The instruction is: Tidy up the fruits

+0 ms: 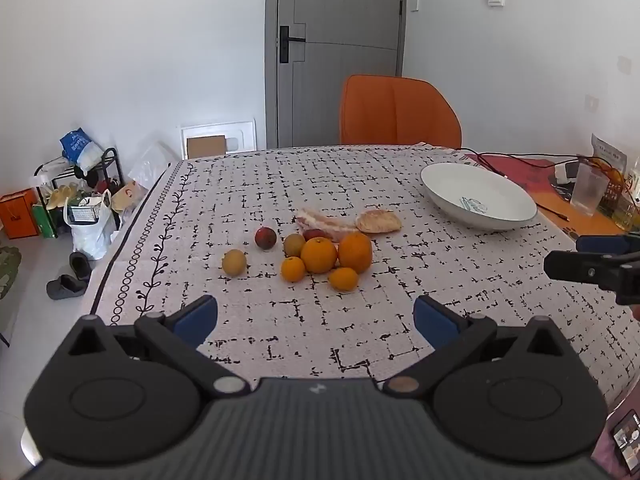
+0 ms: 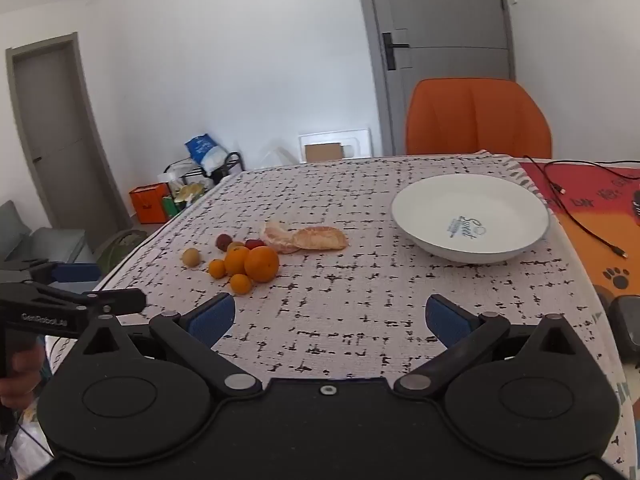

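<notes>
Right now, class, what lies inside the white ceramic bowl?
The white ceramic bowl holds no fruit; only a blue printed logo shows inside. Its near rim hides a little of the floor.

Your left gripper (image 1: 316,316) and right gripper (image 2: 330,316) look identical — matte black plastic bodies with ribbed tops, two round discs each, silver pivot screws, and blue pads (image 1: 198,318) lining the black fingers. Seen from the right wrist, the left one carries small white lettering on its side — too blurry to read properly.
</notes>
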Tool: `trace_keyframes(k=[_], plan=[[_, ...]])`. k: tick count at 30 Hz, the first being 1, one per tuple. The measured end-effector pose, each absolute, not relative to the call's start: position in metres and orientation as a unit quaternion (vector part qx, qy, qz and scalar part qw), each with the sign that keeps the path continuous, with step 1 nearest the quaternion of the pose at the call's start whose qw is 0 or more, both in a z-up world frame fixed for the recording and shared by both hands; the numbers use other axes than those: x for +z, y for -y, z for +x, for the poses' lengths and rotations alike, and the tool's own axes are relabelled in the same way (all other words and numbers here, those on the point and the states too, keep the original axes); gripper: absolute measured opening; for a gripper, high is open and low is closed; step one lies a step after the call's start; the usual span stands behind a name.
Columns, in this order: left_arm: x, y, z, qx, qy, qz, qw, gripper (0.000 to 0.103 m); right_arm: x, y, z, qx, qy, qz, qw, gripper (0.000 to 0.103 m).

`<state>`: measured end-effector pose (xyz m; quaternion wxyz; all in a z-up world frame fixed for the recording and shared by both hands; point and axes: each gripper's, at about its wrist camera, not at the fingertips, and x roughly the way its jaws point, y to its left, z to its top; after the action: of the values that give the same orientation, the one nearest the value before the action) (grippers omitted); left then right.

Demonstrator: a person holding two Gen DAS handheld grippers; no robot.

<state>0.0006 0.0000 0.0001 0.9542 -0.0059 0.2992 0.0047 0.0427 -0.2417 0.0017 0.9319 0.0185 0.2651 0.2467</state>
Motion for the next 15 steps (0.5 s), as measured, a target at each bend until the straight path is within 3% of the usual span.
trace_keyframes(k=[15], plan=[[0.002,-0.004,0.0,0.007,-0.293,-0.017,0.956,0.103,0.002,0.244,0.045,0.241,-0.277,0.024,0.93,0.103]])
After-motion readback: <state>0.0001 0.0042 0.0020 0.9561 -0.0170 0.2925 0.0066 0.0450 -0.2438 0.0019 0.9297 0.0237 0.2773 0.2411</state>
